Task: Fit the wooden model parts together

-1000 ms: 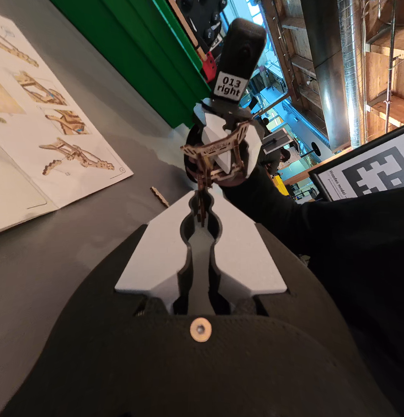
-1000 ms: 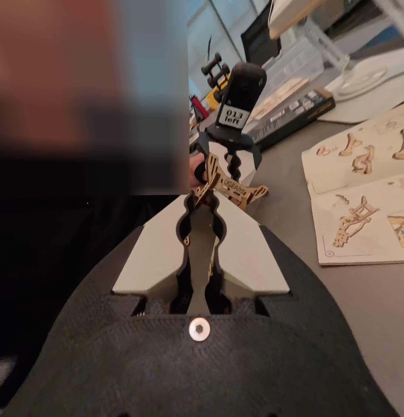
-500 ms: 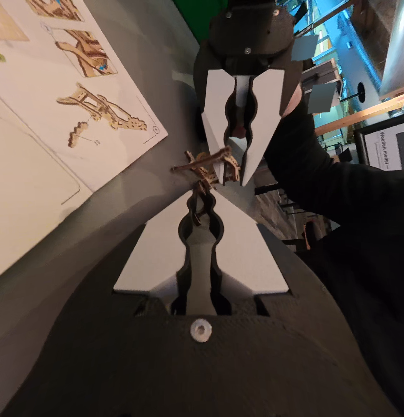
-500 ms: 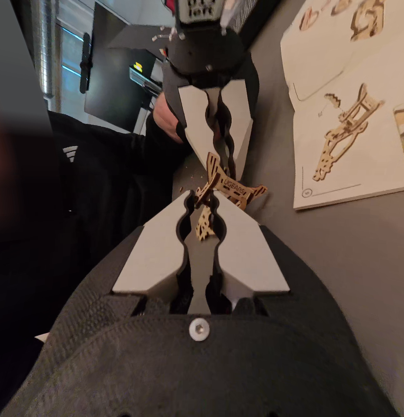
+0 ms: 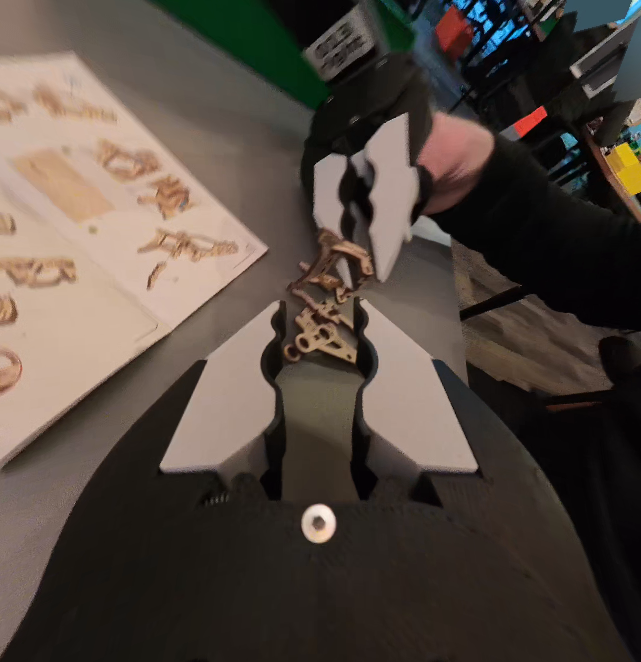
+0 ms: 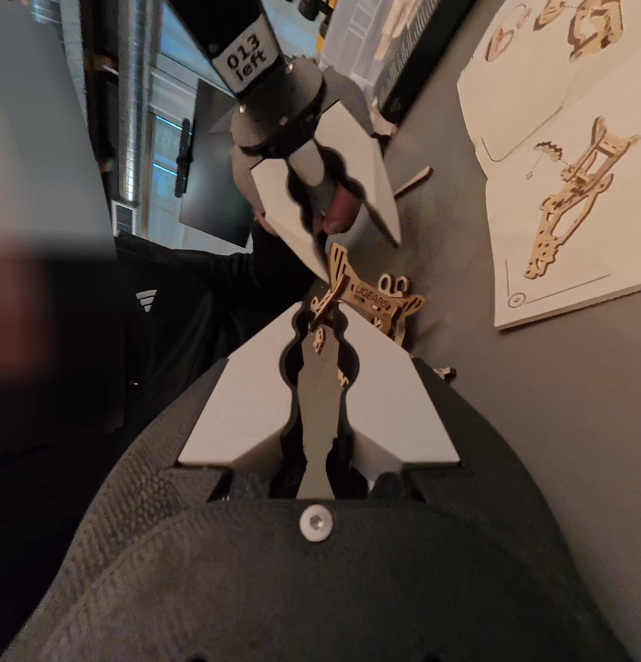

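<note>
The partly built wooden model (image 6: 372,304) is a light laser-cut frame. My right gripper (image 6: 321,311) is shut on one end of it and holds it close over the grey table (image 6: 526,430). My left gripper (image 5: 319,304) is open, and the model (image 5: 319,336) shows in the gap between its fingers, untouched. In the right wrist view the left gripper (image 6: 360,261) hangs just above the model with its fingers spread, one fingertip (image 6: 321,272) close to the frame's upright end. In the left wrist view the right gripper (image 5: 364,283) comes down from above onto the model.
A white instruction sheet (image 5: 97,250) with printed model drawings lies on the table to the left; it also shows in the right wrist view (image 6: 562,215). A loose wooden strip (image 6: 412,182) and a small wooden scrap (image 6: 444,370) lie nearby. A black box (image 6: 408,71) stands behind. The table edge (image 5: 455,286) is to the right. Left and right tips are no more than a few centimetres apart.
My left gripper has opened and let go of the model, which both grippers held before. The right gripper keeps hold of it and has lowered it toward the table.
</note>
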